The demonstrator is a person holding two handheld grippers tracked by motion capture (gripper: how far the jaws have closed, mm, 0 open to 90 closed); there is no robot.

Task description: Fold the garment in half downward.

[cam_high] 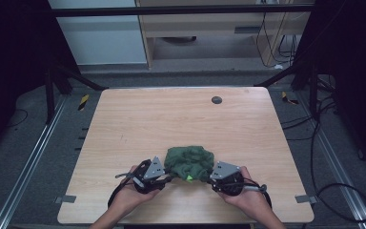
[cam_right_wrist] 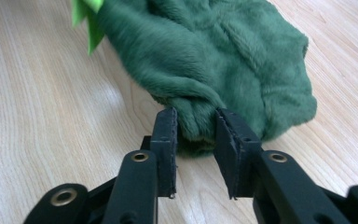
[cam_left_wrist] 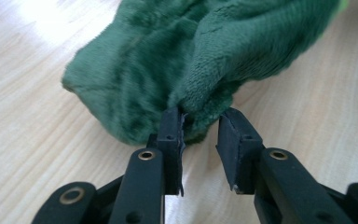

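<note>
Green plush cloth [cam_high: 189, 162], bare wooden table [cam_high: 181, 119], dark grommet [cam_high: 216, 100]

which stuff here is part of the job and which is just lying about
Part of the job:
- green plush cloth, bunched on the table
- left gripper, a fold between its fingers
- right gripper, a fold between its fingers

Just lying about:
- dark round disc near the table's far edge
- cables on the floor
</note>
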